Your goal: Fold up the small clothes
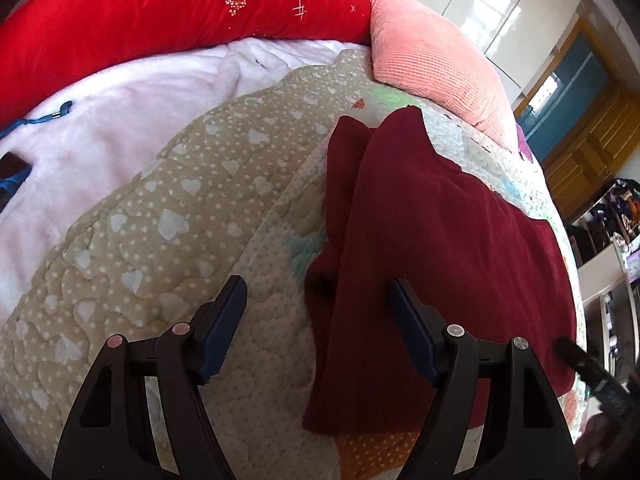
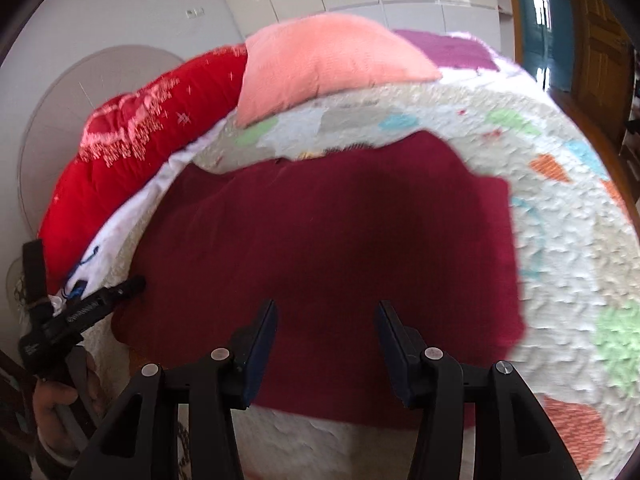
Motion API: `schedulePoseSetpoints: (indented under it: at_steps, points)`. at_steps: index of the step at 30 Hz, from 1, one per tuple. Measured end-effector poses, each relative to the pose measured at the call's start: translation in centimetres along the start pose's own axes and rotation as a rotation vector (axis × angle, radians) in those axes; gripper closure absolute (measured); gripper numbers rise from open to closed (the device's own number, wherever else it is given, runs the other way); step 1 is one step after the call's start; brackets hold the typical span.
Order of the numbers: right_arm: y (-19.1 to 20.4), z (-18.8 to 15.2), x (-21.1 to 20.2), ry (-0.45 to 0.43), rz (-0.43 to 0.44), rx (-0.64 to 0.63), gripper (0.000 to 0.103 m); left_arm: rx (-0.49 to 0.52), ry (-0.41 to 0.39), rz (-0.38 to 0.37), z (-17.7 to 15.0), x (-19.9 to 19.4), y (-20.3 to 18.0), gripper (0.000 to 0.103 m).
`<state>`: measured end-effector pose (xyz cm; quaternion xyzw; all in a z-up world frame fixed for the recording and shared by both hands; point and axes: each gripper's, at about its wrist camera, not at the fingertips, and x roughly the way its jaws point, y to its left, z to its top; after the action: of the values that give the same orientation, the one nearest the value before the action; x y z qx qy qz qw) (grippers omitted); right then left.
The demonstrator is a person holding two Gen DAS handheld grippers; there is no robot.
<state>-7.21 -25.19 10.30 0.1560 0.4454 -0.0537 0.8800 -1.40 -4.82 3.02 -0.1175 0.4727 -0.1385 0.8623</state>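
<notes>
Quilted bedding (image 1: 168,216) on a bed carries the work. Jaws of the left gripper (image 1: 318,300) are spread wide and empty, straddling the near left edge of the maroon garment (image 1: 432,240), whose long axis runs away from them. Jaws of the right gripper (image 2: 326,320) are seen partly open, empty, over the garment's middle (image 2: 320,232). The left gripper is judged better placed to take that edge.

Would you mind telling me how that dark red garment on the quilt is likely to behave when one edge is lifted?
The dark red garment would probably drape limply, since its left side already lies in soft folds. It looks light and thin. It may drag rather than slide on the textured quilt.
</notes>
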Motion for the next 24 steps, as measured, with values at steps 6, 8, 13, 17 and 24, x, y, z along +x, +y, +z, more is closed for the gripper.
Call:
schedulePoseSetpoints:
  at_steps: [6,8,13,17,24]
  points:
    - [1.0,-0.6,2.6,0.022,-0.052,-0.018,0.047,0.005,0.008,-0.011,0.3,0.5,-0.1,0.028]
    - [1.4,-0.4,2.7,0.027,-0.066,-0.028,0.047,0.009,0.002,-0.009,0.1,0.6,-0.1,0.027]
    - [3.3,1.3,1.9,-0.012,0.024,-0.023,0.047,0.002,0.003,-0.028,0.1,0.7,0.2,0.027]
    - [6.3,3.1,3.2,-0.02,0.056,-0.085,0.047,-0.004,-0.002,-0.038,0.0,0.7,0.4,0.027]
    - [10.7,7.4,7.8,-0.015,0.155,-0.117,0.049,-0.011,0.016,-0.055,0.1,0.6,0.7,0.027]
